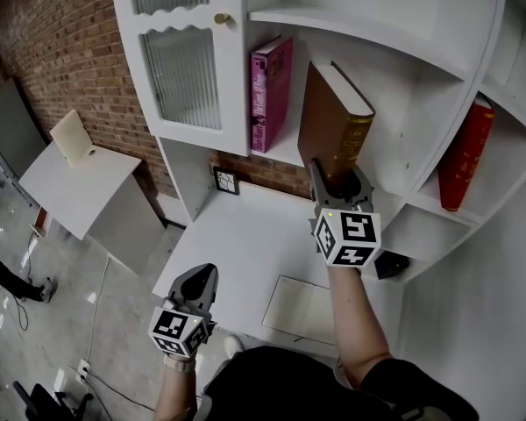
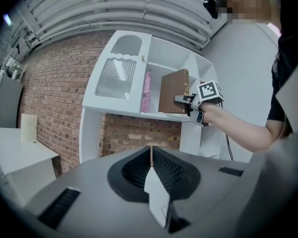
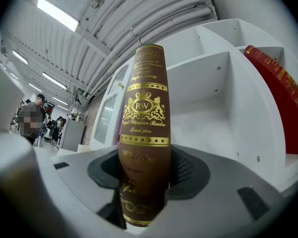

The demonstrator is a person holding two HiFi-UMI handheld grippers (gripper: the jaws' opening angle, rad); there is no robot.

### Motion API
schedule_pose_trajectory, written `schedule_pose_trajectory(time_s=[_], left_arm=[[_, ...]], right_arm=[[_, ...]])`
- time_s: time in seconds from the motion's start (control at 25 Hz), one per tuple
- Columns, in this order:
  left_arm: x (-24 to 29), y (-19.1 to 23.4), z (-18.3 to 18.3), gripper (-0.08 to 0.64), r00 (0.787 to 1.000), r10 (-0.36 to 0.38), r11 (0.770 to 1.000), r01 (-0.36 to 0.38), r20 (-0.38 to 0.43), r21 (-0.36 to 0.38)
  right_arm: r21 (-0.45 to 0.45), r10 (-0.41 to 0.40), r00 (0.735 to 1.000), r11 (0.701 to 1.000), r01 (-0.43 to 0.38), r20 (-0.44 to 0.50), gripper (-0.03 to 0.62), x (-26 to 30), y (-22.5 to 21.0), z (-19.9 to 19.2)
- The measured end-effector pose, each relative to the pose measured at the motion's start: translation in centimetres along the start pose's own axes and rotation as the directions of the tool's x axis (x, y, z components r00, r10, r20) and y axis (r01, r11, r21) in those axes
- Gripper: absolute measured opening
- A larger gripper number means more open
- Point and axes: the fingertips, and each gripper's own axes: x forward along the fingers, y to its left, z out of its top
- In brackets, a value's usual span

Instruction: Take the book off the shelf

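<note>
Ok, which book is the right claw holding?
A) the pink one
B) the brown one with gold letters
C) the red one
B: the right claw is clamped on the spine of the brown book, while the pink book and the red book stand apart from it, untouched.

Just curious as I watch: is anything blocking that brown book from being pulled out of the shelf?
Nothing visible does. The right hand-held gripper is clamped on the brown book at its spine. The pink book stands apart at its left, the red book is in another compartment, and the shelf front is open.
</note>
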Motion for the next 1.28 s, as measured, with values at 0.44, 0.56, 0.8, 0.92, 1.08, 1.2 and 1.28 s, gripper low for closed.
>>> schedule_pose_trajectory(time_s=[0.44,0.56,0.8,0.92,1.08,1.2,1.28], left_arm=[[-6.0,-0.1,-1.4,0.011,0.993,0.118,0.993,-0.118,-0.006,-0.014],[-7.8,0.0,-1.5,0.011,0.988,0.156,0.988,-0.156,0.003,-0.018],[-11.0,0.3,-1.7,0.011,0.974,0.225,0.974,-0.225,0.009,-0.022],[-12.5,0.6,-1.9,0.011,0.965,0.263,0.964,-0.263,0.007,-0.031],[-14.1,1.1,-2.2,0.009,0.951,0.308,0.951,-0.308,0.005,-0.031],[-15.2,1.3,-2.3,0.009,0.942,0.336,0.941,-0.336,0.005,-0.035],[-15.9,1.5,-2.4,0.009,0.934,0.356,0.934,-0.356,0.006,-0.035]], right_arm=[[0.024,0.14,0.99,0.99,-0.141,0.003,0.224,-2.5,6.3,-1.0],[0.027,0.19,0.982,0.981,-0.19,-0.004,0.224,-3.3,8.5,-1.6],[0.041,0.303,0.953,0.952,-0.302,-0.012,0.222,-4.8,13.1,-3.0],[0.05,0.359,0.933,0.932,-0.358,-0.017,0.222,-5.6,15.2,-3.8],[0.07,0.434,0.901,0.9,-0.431,-0.025,0.222,-6.5,18.0,-5.0],[0.084,0.484,0.875,0.873,-0.48,-0.029,0.222,-7.3,20.0,-5.9],[0.092,0.516,0.856,0.854,-0.512,-0.034,0.222,-7.9,21.4,-6.6]])
